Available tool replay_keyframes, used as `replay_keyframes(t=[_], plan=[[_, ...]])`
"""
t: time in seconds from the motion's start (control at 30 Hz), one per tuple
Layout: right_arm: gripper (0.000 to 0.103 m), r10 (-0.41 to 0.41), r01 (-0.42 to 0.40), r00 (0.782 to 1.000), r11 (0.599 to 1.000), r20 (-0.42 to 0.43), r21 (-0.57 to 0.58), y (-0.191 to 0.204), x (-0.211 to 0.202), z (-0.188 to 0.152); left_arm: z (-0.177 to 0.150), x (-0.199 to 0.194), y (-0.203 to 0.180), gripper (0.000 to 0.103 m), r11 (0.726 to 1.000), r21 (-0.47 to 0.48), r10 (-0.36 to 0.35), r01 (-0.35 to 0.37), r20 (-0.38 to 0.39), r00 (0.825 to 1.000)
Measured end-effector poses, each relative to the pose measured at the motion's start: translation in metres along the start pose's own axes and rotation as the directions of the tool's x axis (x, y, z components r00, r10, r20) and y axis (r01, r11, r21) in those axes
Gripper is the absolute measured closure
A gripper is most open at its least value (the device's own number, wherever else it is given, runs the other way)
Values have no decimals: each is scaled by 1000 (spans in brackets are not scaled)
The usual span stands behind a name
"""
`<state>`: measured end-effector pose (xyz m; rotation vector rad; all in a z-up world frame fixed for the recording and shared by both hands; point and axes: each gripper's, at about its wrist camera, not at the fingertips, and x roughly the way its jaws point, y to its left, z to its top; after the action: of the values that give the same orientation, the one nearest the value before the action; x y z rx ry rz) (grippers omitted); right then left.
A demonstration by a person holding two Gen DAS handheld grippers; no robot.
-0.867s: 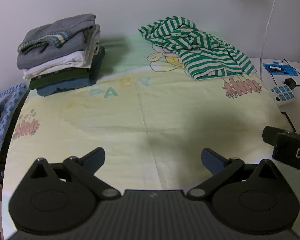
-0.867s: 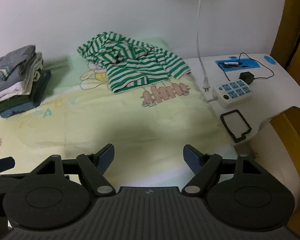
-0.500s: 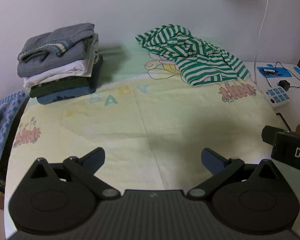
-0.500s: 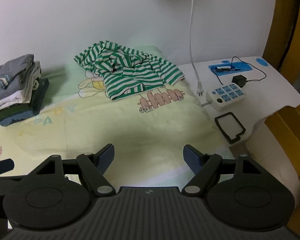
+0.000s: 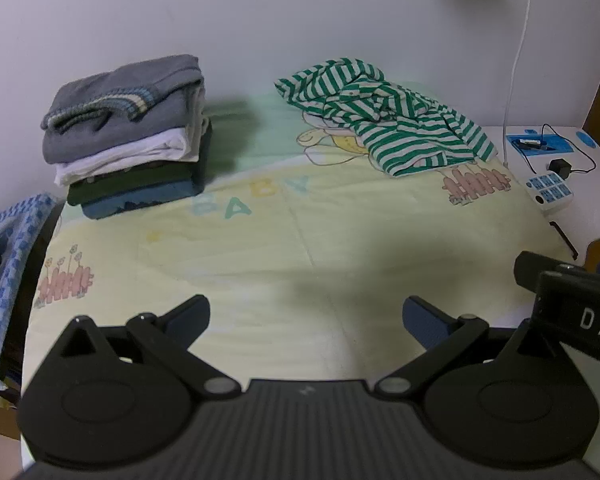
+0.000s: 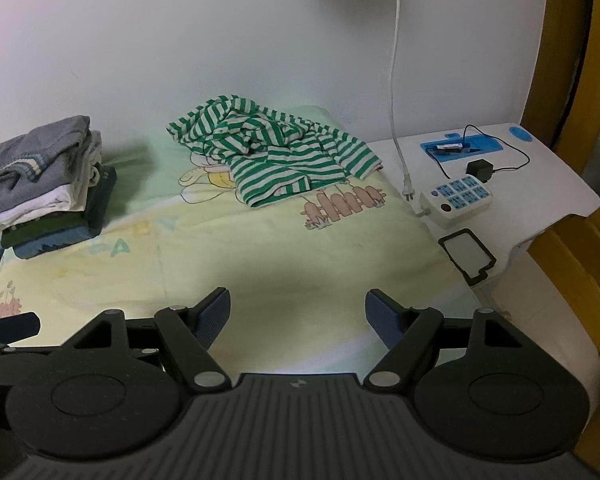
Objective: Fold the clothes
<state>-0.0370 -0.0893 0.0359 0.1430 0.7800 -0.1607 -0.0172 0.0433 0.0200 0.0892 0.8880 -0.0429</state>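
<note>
Left gripper [image 5: 306, 314]: fingers [image 5: 188, 316] released and spread wide, nothing between them, poised above the near part of a pale yellow sheet [image 5: 340, 240] that covers the worktop. Right gripper [image 6: 298, 314]: fingers [image 6: 216, 312] likewise released and empty, over the same sheet; part of its black body enters the left wrist view just right of the left fingers. Between and just beyond both pairs of fingers lies bare sheet under a broad shadow, printed farther on with the letters "BABY" [image 5: 248, 198] and, to either side, a pink fence motif [image 5: 476, 184]. Beyond the left fingers and to their left stands a stack [image 5: 128, 136] of folded clothes, grey on top, then white, dark green and blue, against the wall. Left of the stack a blue checked cloth [image 5: 8, 264] hangs off the edge. Far ahead and to the right of the left fingers, and far ahead between the right fingers, lies the striped shirt [image 6: 276, 160], green and white, crumpled and unfolded, near the wall, well apart from both grippers and from the stack. Right of the right fingers, on bare white worktop [image 6: 548, 184], lie a black-rimmed frame [image 6: 466, 256], a power strip [image 6: 456, 200] and a blue tray [image 6: 460, 146]; a white cable [image 6: 396, 80] hangs down the wall.
</note>
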Motion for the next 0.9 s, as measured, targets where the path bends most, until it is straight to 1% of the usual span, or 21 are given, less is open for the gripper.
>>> replay_keyframes(t=[0.33,0.5,0.7,0.9], plan=[[26,-29,29,1000,999,-3,13,13,-1,-5,-5,2,11,0,999,15,-29,29,-4,1000],[26,-50,50,999,998,8,28,13,-3,-6,-5,5,15,0,999,17,-35,35,-12,999],[26,-70,70,998,997,-2,32,15,0,-8,-4,8,17,0,999,18,-36,36,-18,999],[26,-71,71,997,997,-11,23,17,4,-7,-2,12,18,0,999,15,-32,33,-21,999]])
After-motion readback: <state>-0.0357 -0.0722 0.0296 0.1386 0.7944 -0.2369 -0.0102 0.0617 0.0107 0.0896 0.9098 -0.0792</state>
